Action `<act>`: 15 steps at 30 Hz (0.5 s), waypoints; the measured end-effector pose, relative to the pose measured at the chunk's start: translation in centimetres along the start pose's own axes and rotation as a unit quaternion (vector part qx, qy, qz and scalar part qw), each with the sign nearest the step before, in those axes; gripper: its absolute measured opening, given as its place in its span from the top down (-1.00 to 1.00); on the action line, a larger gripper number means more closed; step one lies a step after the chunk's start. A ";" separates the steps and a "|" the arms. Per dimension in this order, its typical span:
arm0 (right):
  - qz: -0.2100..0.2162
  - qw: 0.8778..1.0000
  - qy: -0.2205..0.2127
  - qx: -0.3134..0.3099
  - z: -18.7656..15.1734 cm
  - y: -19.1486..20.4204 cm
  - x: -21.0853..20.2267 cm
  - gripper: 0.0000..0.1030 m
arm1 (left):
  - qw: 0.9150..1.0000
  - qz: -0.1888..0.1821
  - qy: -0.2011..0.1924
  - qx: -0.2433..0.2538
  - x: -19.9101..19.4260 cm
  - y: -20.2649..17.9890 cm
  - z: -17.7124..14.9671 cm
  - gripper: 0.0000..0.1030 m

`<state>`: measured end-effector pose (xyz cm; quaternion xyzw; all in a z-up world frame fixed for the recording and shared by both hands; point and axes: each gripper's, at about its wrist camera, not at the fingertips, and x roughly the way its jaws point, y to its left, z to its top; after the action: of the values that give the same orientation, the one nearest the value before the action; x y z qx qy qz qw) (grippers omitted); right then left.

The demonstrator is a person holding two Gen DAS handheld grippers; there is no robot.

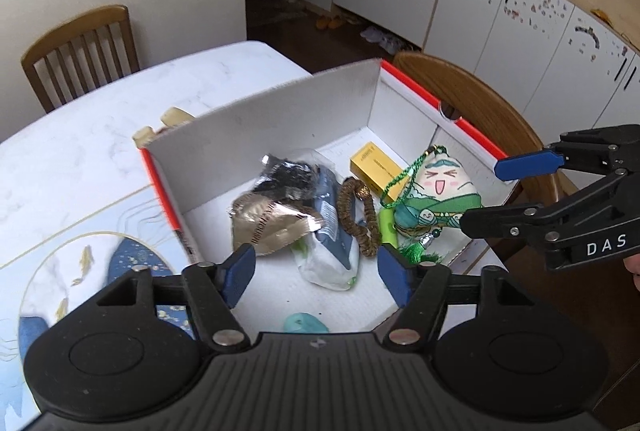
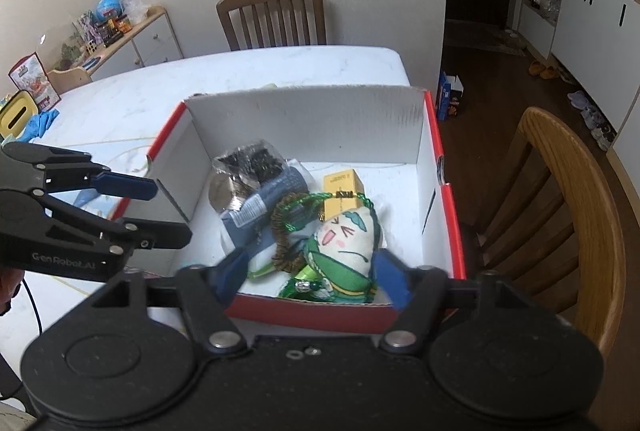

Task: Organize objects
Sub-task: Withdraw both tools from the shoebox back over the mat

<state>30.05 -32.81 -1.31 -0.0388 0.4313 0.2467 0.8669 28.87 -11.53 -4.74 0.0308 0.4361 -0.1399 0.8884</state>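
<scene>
Both grippers hang over a red-and-white cardboard box on the white surface, jaws spread wide and holding nothing: the left gripper above the box's near end, the right gripper over its red front wall. Inside lie a cartoon-face pouch beside a yellow carton, a brown bead bracelet and foil packets.
</scene>
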 end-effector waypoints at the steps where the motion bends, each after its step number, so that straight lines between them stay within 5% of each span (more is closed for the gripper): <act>1: 0.001 1.000 -0.003 0.000 0.0 0.2 -0.3 -0.45 | 1.000 -0.001 -0.003 -0.002 -0.4 0.2 -0.1 -0.32; 9: -0.002 1.000 -0.017 0.015 0.0 1.7 -1.5 -0.46 | 0.999 -0.001 -0.033 -0.008 -3.5 2.3 -0.6 -0.32; 15: 0.000 0.999 -0.026 0.025 -0.3 3.6 -1.8 -0.64 | 0.999 0.001 -0.050 -0.006 -5.7 4.1 -1.6 -0.54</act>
<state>27.25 -30.49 0.44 -0.0102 0.4146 0.2368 0.8786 25.51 -6.02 -1.54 0.0186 0.3924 -0.1378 0.9092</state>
